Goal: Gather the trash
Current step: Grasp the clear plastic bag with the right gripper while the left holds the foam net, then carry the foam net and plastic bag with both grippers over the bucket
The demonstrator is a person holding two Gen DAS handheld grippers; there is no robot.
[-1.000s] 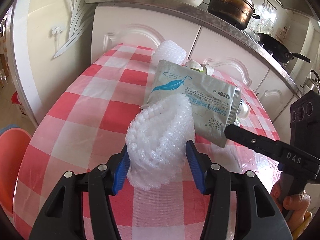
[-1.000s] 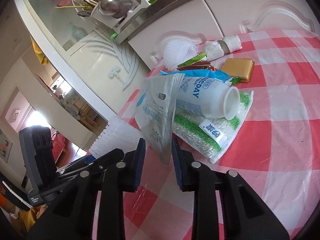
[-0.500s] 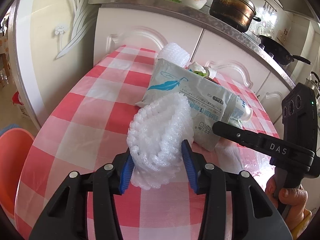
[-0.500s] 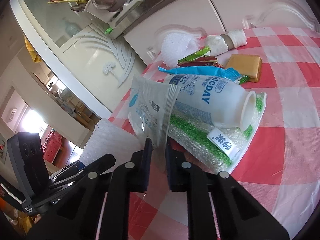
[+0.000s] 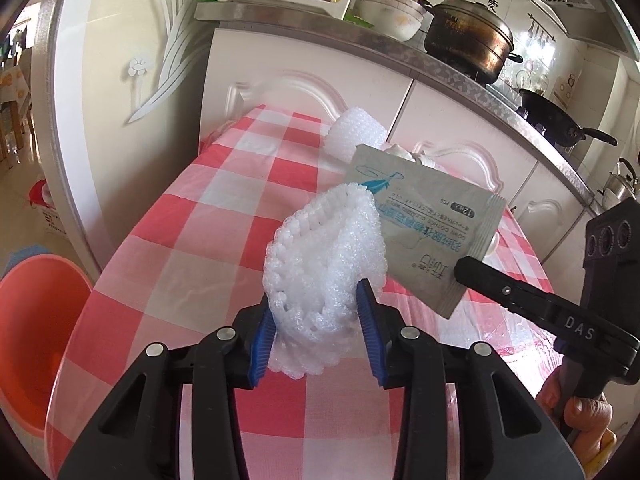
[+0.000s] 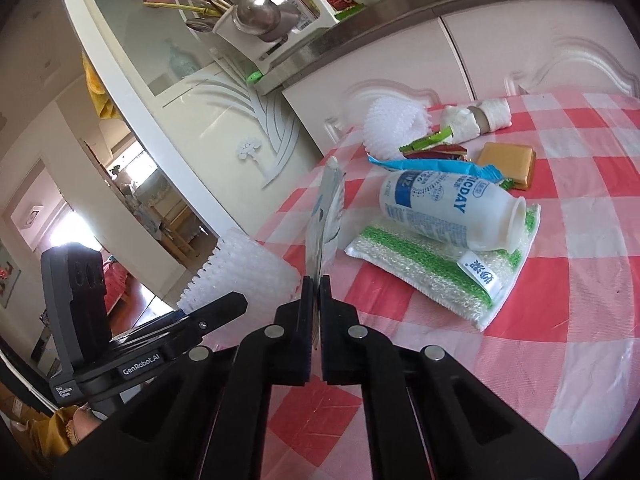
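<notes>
A white foam fruit net (image 5: 324, 256) sits between the blue pads of my left gripper (image 5: 314, 300). Its jaws are closing and squeeze the net's lower end, holding it a little above the red-checked table (image 5: 192, 240). My right gripper (image 6: 316, 280) is shut on the bottom corner of a flat grey wipes sachet (image 6: 326, 216), which stands upright and edge-on in the right wrist view. In the left wrist view the sachet (image 5: 424, 216) hangs just right of the net, with the right gripper's finger (image 5: 500, 288) at its corner. The net (image 6: 244, 272) is at lower left in the right wrist view.
On the table lie a white milk bottle (image 6: 448, 212) on a green-striped cloth (image 6: 432, 268), a second foam net (image 6: 394, 124), snack wrappers (image 6: 436, 166), a brown packet (image 6: 506, 160) and rolled tissue (image 6: 480, 118). An orange bucket (image 5: 36, 328) stands on the floor at left. Cabinets stand behind.
Both pairs of jaws have narrowed, the left onto the foam net and the right onto the sachet. The sachet has come up off the bottle and stands upright, and both hands have shifted slightly.
</notes>
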